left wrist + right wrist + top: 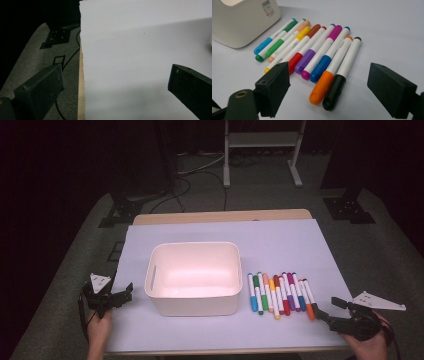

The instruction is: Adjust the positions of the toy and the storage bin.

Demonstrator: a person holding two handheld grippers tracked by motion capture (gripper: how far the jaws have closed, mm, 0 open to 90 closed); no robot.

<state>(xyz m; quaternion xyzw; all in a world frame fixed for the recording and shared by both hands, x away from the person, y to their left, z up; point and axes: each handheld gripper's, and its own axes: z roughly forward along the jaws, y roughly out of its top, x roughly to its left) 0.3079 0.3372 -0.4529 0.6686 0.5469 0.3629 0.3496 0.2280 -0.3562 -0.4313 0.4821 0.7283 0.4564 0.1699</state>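
A white plastic bin (195, 304) stands empty in the middle of the lilac sheet (285, 245). To its right, several coloured markers (280, 295) lie side by side in a row. In the right gripper view the markers (312, 50) lie just ahead, the orange-capped one (322, 87) and the black-capped one (334, 93) nearest. My right gripper (330, 307) (328, 86) is open at the row's near right end, nothing gripped. At the sheet's left edge my left gripper (127, 293) (116, 82) is open and empty, pointing toward the bin.
The bin's wall (244, 22) with a barcode label stands left of the markers. The wooden table edge (80, 82) shows beside the sheet, with grey floor, cables and stand feet (115, 215) beyond. A white frame (262, 150) stands behind the table.
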